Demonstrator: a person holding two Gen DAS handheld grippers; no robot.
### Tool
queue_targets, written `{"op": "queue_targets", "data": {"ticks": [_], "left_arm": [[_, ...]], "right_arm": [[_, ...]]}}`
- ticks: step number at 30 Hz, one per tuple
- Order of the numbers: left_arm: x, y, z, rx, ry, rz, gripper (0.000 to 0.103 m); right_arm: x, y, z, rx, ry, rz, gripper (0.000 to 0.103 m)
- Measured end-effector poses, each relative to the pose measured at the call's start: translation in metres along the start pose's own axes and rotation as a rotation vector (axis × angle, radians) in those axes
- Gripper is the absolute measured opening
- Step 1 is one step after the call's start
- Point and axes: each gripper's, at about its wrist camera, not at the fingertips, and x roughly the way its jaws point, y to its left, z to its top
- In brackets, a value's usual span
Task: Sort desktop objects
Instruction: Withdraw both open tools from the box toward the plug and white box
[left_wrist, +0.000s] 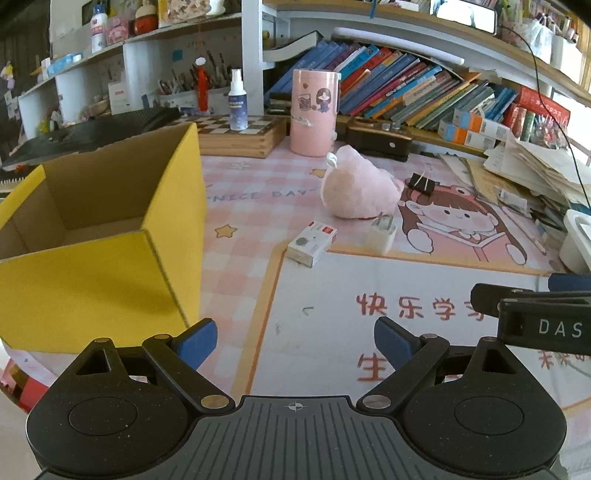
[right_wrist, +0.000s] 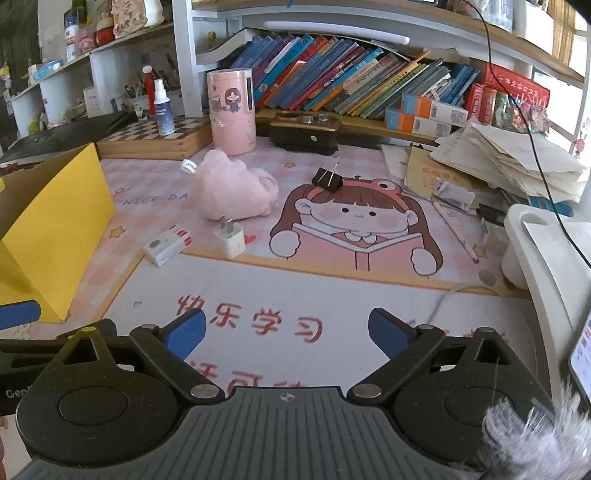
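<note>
A yellow cardboard box (left_wrist: 92, 236) (right_wrist: 48, 229) stands open and empty at the left of the desk mat. Beyond both grippers lie a pink plush toy (left_wrist: 356, 188) (right_wrist: 232, 188), a small white-and-red card box (left_wrist: 312, 242) (right_wrist: 166, 245), a white plug adapter (left_wrist: 382, 234) (right_wrist: 229, 238) and a black binder clip (left_wrist: 421, 183) (right_wrist: 327, 179). My left gripper (left_wrist: 295, 343) is open above the mat, nothing between its blue pads. My right gripper (right_wrist: 286, 334) is open too, well short of the objects.
A pink cylindrical holder (left_wrist: 314, 110) (right_wrist: 232, 110), a spray bottle (right_wrist: 162, 107) on a wooden chessboard (right_wrist: 155, 138) and a dark box (right_wrist: 304, 133) line the back, under leaning books. Loose papers (right_wrist: 509, 162) pile at right beside a white tray (right_wrist: 543, 258).
</note>
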Motion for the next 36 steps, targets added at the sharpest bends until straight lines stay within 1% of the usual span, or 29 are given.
{"op": "queue_targets", "data": {"ticks": [6, 9, 13, 18, 20, 22, 28, 36], "left_arm": [[0.011, -0.015, 0.01, 0.012, 0.008, 0.008, 0.094], [0.017, -0.02, 0.014, 0.006, 0.012, 0.02, 0.094], [0.025, -0.026, 0.02, -0.001, 0.021, 0.033, 0.094], [0.032, -0.034, 0.025, 0.006, 0.03, 0.046, 0.094], [0.035, -0.036, 0.026, 0.009, 0.033, 0.055, 0.094], [0.038, -0.038, 0.028, 0.01, 0.038, 0.064, 0.094], [0.045, -0.042, 0.031, 0.018, 0.053, 0.084, 0.094], [0.056, -0.045, 0.034, 0.018, 0.075, 0.099, 0.094]], "right_arm": [[0.017, -0.015, 0.015, -0.005, -0.005, 0.033, 0.096], [0.026, -0.02, 0.023, -0.019, -0.006, 0.06, 0.094], [0.037, -0.022, 0.033, -0.063, -0.005, 0.103, 0.088], [0.051, -0.022, 0.046, -0.147, -0.014, 0.172, 0.079], [0.058, -0.022, 0.05, -0.178, -0.011, 0.202, 0.073], [0.067, -0.023, 0.054, -0.208, -0.007, 0.228, 0.071], [0.092, -0.019, 0.064, -0.302, 0.014, 0.313, 0.061], [0.12, -0.001, 0.07, -0.391, 0.04, 0.396, 0.053]]}}
